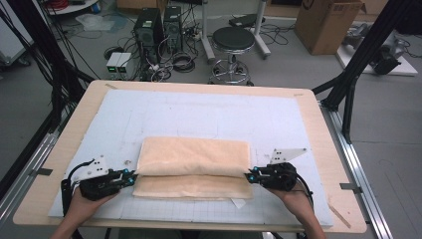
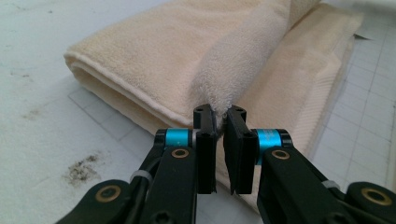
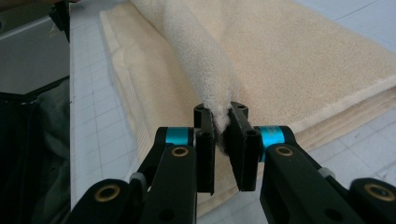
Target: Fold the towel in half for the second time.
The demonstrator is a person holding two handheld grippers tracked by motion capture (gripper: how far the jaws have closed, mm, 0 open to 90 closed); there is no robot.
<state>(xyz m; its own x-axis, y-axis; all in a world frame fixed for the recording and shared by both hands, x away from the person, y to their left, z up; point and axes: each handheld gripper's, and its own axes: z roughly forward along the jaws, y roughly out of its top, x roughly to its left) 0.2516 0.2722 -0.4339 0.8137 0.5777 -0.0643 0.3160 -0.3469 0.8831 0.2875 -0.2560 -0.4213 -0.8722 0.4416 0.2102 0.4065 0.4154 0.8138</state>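
towel (image 1: 193, 167) folded, near the desk's (image 1: 318, 129) front edge; left gripper (image 1: 130, 178) and right gripper (image 1: 250, 176) each pinch one end.

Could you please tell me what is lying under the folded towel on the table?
The towel lies on a white gridded mat covering the wooden table. A white tag pokes out at its near edge; anything else beneath is covered.

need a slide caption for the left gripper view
Left tongs shut on a corner of the folded towel, pinched layer lifted above the rest on the white mat.
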